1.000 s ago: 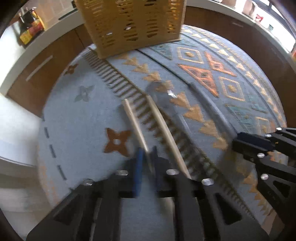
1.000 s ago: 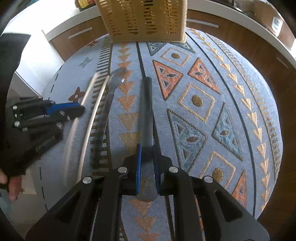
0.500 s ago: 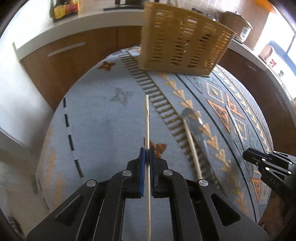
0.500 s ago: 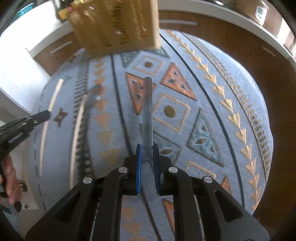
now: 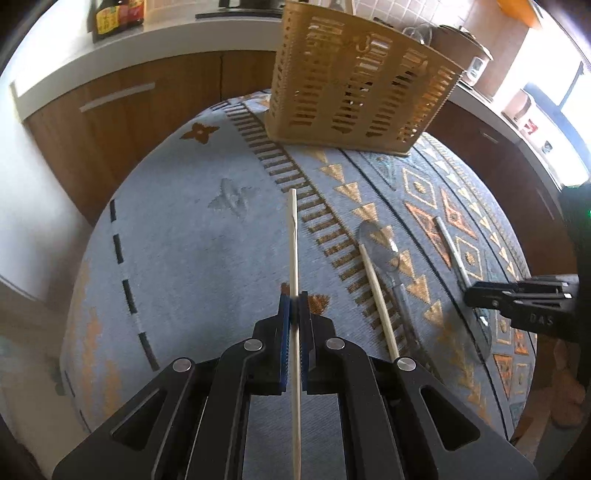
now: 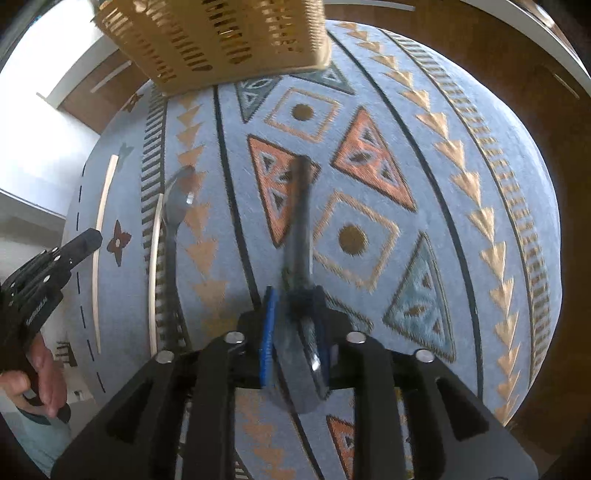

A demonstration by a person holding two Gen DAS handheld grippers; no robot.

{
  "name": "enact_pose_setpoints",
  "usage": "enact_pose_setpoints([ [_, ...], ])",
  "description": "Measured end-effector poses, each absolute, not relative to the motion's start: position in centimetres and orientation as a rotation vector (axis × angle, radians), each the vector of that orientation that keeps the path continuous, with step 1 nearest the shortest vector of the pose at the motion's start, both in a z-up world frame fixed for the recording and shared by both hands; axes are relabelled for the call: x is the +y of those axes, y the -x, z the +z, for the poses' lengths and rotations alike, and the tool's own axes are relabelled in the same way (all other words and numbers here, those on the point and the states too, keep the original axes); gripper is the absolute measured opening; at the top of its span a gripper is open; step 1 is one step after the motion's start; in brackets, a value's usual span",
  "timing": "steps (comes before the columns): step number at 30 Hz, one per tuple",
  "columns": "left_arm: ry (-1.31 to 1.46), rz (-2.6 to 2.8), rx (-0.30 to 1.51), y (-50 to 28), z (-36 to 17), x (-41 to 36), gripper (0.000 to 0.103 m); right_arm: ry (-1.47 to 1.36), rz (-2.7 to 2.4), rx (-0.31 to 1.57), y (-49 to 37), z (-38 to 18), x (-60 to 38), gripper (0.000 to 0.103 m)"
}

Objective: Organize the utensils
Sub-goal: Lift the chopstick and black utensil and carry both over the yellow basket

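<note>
My left gripper (image 5: 294, 300) is shut on a pale wooden chopstick (image 5: 293, 236) that points forward above the patterned cloth. A second chopstick (image 5: 376, 291) and a metal spoon (image 5: 380, 240) lie on the cloth to its right. My right gripper (image 6: 293, 295) is shut on a grey metal spoon (image 6: 300, 221), held by its bowl end with the handle pointing away, lifted and blurred. The tan slotted utensil basket (image 5: 354, 92) stands at the far end; it also shows in the right wrist view (image 6: 221, 37). The left gripper shows in the right wrist view (image 6: 86, 240), the right gripper in the left wrist view (image 5: 476, 295).
The table wears a blue-grey cloth with orange patterns (image 5: 184, 240). Wooden cabinets with a white counter (image 5: 110, 48) stand behind, with sauce bottles (image 5: 118, 14) on it. The table edge drops off at left and right.
My left gripper has lifted one chopstick off the cloth and swung toward the basket. My right gripper has raised the grey spoon and tilted it; the basket looms closer.
</note>
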State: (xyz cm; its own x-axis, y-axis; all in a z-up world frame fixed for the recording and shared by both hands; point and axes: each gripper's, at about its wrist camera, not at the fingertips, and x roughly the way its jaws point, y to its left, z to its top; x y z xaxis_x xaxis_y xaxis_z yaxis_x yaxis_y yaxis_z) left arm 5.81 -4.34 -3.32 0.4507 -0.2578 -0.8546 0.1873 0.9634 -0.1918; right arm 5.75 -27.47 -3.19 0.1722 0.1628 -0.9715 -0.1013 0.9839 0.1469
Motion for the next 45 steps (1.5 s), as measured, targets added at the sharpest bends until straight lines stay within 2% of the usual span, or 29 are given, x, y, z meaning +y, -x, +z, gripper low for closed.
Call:
enact_pose_setpoints([
  [3,0.076,-0.290,1.056,-5.9,-3.1,-4.3,0.002,0.014,0.176,1.413,-6.8,-3.1,-26.2,0.020],
  [4,0.080,-0.294,1.051,-5.9,-3.0,-4.2,0.002,0.051,0.160,1.414,-6.9,-3.1,-25.8,0.010],
  [8,0.141,-0.334,1.016,-5.8,-2.2,-3.8,0.002,0.044,0.193,1.402,-6.9,-2.6,-25.4,0.010],
  [13,0.200,-0.371,0.894,-5.4,0.9,-3.0,0.002,-0.020,0.286,1.208,-5.3,1.5,-25.1,0.010],
  [23,0.311,-0.374,0.463,-6.1,10.8,-2.0,0.002,-0.044,0.363,0.747,-4.3,11.2,-24.9,0.010],
  [27,0.286,-0.371,0.329,-7.2,13.1,-3.1,0.002,-0.033,0.377,0.624,-5.2,13.6,-23.9,0.010],
  [37,0.255,-0.370,0.159,-14.8,13.8,-5.2,0.002,-0.011,0.305,0.417,-14.0,15.9,-21.7,0.010],
  [45,0.271,-0.312,0.145,-19.1,11.5,-4.5,0.002,0.002,0.275,0.394,-18.9,13.3,-20.8,0.010],
])
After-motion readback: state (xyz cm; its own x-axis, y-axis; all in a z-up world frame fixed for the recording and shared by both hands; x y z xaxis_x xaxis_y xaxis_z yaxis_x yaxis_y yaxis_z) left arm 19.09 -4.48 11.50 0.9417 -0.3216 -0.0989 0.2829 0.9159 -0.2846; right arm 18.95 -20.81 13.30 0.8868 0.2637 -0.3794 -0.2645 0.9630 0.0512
